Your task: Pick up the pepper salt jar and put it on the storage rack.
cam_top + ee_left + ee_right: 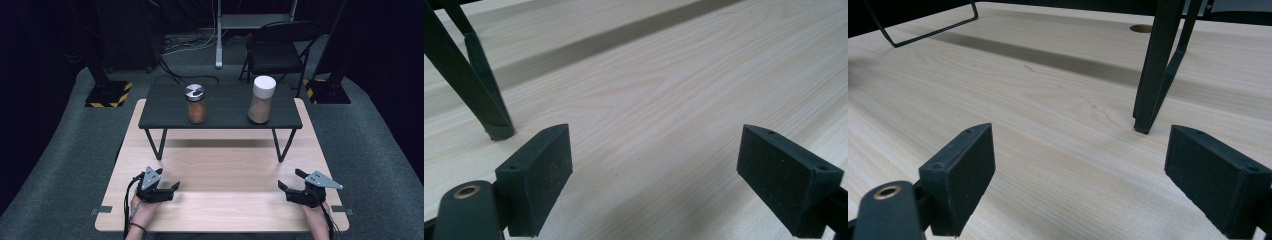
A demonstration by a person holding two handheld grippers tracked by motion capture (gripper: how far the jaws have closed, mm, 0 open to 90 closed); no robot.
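Note:
Two jars of brown powder stand on a low black shelf (225, 117) at the far side of the wooden table (220, 165): a short one with a silver lid (195, 103) at the left, a taller one with a white lid (262, 99) at the right. My left gripper (176, 186) rests near the front left edge, open, nothing between its pads (546, 175). My right gripper (281, 185) rests near the front right edge, also open and empty, its pads (965, 172) wide apart. Both point inward over bare wood.
The shelf's thin black legs (159, 145) stand on the table between the grippers and the jars; one leg (484, 107) shows close in the left gripper view, another leg (1153, 70) in the right gripper view. A black folding chair (277, 47) stands behind the table.

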